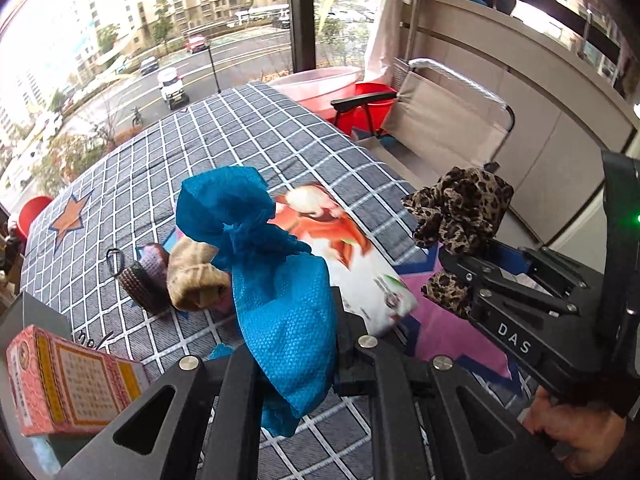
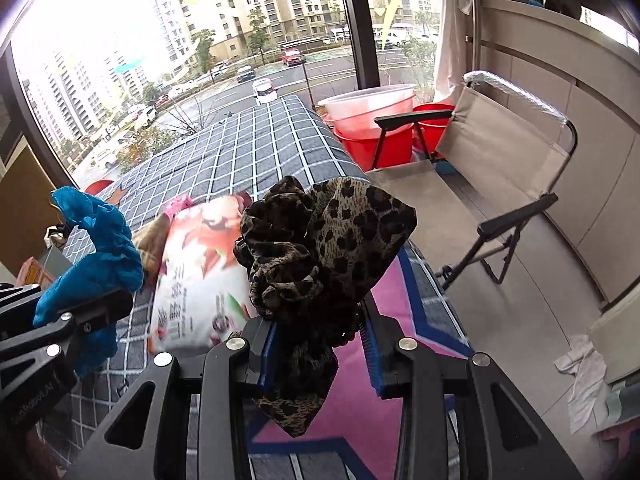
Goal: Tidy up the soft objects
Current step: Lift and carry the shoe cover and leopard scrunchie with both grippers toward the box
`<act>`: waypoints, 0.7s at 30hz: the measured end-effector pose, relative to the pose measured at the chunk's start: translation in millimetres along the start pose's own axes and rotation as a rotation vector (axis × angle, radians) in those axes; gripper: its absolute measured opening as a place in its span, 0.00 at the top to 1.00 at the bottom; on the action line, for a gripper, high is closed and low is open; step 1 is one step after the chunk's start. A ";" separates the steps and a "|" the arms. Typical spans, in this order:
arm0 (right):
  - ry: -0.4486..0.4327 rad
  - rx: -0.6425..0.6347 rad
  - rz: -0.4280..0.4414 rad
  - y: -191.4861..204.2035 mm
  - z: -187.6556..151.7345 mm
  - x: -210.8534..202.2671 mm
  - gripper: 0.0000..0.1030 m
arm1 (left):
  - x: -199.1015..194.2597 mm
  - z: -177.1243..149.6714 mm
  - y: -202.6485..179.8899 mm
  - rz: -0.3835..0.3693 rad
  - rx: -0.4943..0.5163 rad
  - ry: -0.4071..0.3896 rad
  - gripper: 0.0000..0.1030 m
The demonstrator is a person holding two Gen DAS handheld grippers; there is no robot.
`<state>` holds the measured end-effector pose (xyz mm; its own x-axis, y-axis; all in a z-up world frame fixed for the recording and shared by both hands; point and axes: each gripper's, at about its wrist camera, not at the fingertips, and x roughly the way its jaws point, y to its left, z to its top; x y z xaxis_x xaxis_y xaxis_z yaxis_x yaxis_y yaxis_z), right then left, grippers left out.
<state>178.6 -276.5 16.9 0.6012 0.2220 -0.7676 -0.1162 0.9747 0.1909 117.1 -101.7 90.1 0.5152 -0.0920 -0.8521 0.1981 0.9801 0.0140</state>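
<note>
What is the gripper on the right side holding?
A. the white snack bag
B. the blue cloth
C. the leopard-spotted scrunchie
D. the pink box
C. The right gripper is closed on the leopard-spotted scrunchie, which bunches up above its fingers, while the blue cloth is in the left gripper.

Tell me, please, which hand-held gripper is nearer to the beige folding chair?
Right. The right hand-held gripper, holding the leopard scrunchie, is on the folding chair's side; the left hand-held gripper sits farther away.
</note>
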 end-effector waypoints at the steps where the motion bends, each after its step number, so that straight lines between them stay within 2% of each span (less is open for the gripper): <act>1: 0.004 -0.001 0.006 2.6 4.4 3.4 0.64 | 2.3 3.1 6.5 0.007 -0.013 0.007 0.89; 10: 0.023 -0.037 0.080 41.6 30.4 20.5 0.64 | -0.9 11.4 66.5 0.060 -0.130 0.014 0.89; 21: -0.012 -0.115 0.177 102.9 39.6 2.0 0.64 | -40.7 5.8 107.1 0.079 -0.181 -0.048 0.89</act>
<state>199.2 -176.8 59.2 0.5729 0.3904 -0.7207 -0.3100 0.9172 0.2505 122.2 6.0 129.4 0.5629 -0.0174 -0.8263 0.0044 0.9998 -0.0181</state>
